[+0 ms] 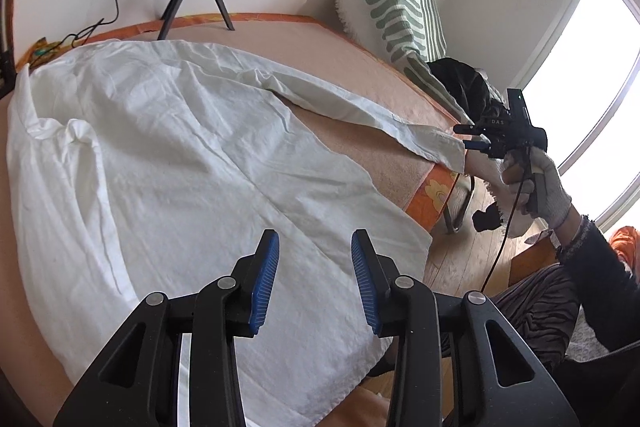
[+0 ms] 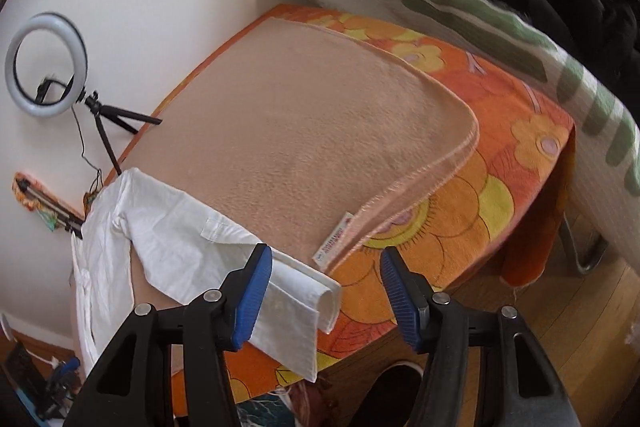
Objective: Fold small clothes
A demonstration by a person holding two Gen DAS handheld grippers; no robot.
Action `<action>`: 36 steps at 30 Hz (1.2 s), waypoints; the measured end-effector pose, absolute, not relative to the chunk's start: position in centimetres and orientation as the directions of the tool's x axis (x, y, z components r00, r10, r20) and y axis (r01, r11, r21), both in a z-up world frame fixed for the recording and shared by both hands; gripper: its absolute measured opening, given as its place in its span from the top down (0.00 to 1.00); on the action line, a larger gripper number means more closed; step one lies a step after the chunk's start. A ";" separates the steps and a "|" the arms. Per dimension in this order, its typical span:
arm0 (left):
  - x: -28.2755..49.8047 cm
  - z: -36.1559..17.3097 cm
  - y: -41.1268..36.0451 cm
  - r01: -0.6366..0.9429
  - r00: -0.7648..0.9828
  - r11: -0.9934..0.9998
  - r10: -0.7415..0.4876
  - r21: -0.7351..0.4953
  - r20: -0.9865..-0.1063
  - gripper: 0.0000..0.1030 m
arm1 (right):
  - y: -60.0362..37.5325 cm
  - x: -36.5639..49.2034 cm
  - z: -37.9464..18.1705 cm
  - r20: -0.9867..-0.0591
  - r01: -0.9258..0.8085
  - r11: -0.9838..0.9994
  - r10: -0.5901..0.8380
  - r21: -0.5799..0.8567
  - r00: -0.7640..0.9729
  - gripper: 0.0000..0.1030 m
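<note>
- Hovering my left gripper [image 1: 315, 281], jaws parted and empty, above the crumpled white cotton shirt [image 1: 168, 155] spread on the peach fleece blanket [image 2: 304, 131].
- My right gripper [image 2: 326, 297] gapes wide, empty, beside the sleeve cuff [image 2: 308, 303].

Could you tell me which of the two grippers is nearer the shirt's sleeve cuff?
The right gripper: its open fingers sit beside the sleeve cuff at the table corner, whereas the left gripper hovers open over the white shirt's body.

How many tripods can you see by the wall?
2. One tripod holds the ring light at the far edge of the table. A second tripod lies folded against the wall, left of the white shirt. Others may be hidden.
</note>
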State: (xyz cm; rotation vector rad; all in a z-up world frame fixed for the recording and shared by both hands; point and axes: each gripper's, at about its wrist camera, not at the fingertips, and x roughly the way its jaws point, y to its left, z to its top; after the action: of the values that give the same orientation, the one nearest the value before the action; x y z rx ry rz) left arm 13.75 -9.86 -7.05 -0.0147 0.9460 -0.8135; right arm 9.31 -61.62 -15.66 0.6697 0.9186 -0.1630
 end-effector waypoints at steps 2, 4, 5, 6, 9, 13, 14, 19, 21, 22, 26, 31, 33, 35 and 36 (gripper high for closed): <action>13.9 -7.3 -10.1 0.614 0.311 0.707 -0.624 -0.350 -0.717 0.65 | -62.1 8.3 -16.2 -0.763 0.412 0.747 0.192 0.522 0.617 0.43; 14.0 -7.4 -10.3 0.615 0.305 0.706 -0.624 -0.351 -0.720 0.65 | -62.5 7.6 -16.7 -0.726 0.406 0.688 0.259 0.602 0.637 0.44; 14.1 -7.4 -10.5 0.615 0.304 0.706 -0.624 -0.352 -0.720 0.65 | -62.7 7.4 -17.1 -0.712 0.404 0.658 0.296 0.635 0.637 0.46; 14.1 -7.4 -10.6 0.614 0.302 0.706 -0.624 -0.353 -0.721 0.65 | -62.7 7.4 -17.4 -0.702 0.405 0.635 0.322 0.658 0.635 0.53; 14.1 -7.3 -10.8 0.615 0.304 0.704 -0.627 -0.354 -0.718 0.65 | -62.4 7.8 -18.3 -0.680 0.404 0.591 0.372 0.698 0.631 0.65; 14.2 -7.1 -10.3 0.609 0.319 0.713 -0.622 -0.348 -0.715 0.65 | -61.0 8.5 -16.6 -0.691 0.371 0.668 0.304 0.645 0.655 0.95; 14.2 -7.1 -10.1 0.605 0.322 0.715 -0.621 -0.349 -0.714 0.65 | -60.3 8.5 -15.8 -0.687 0.350 0.694 0.287 0.629 0.667 0.97; 14.8 -7.1 -8.9 0.561 0.340 0.737 -0.620 -0.377 -0.707 0.65 | -54.0 7.9 -10.3 -0.669 0.188 0.895 0.150 0.404 0.728 0.99; 15.1 -7.1 -8.4 0.538 0.348 0.746 -0.620 -0.392 -0.703 0.65 | -50.5 7.6 -8.6 -0.647 0.104 0.945 0.129 0.310 0.752 0.99; 15.3 -7.0 -8.2 0.525 0.352 0.750 -0.621 -0.402 -0.700 0.65 | -48.6 7.3 -7.9 -0.631 0.052 0.960 0.140 0.276 0.763 0.99; 16.1 -7.0 -7.2 0.475 0.354 0.754 -0.635 -0.453 -0.686 0.65 | -40.7 6.1 -6.3 -0.596 -0.171 0.975 0.221 0.139 0.772 0.99; 16.4 -7.1 -6.8 0.436 0.338 0.739 -0.663 -0.514 -0.667 0.65 | -31.8 4.2 -6.9 -0.619 -0.441 0.897 0.362 0.029 0.697 0.99; 16.4 -7.2 -7.2 0.435 0.330 0.735 -0.668 -0.520 -0.668 0.65 | -29.2 3.6 -8.1 -0.649 -0.519 0.855 0.398 0.007 0.648 0.99; 16.1 -7.5 -7.8 0.446 0.321 0.733 -0.667 -0.514 -0.673 0.65 | -27.6 3.4 -9.5 -0.691 -0.578 0.816 0.433 0.027 0.579 0.96; 15.9 -7.6 -8.2 0.454 0.312 0.731 -0.666 -0.509 -0.678 0.65 | -27.1 3.5 -10.1 -0.713 -0.610 0.790 0.459 0.056 0.529 0.90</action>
State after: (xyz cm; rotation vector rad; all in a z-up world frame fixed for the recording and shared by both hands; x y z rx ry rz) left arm 15.92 -8.17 -7.64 -0.2411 1.0107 -0.7477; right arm 3.50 -27.13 -10.10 -0.2103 0.7849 0.6441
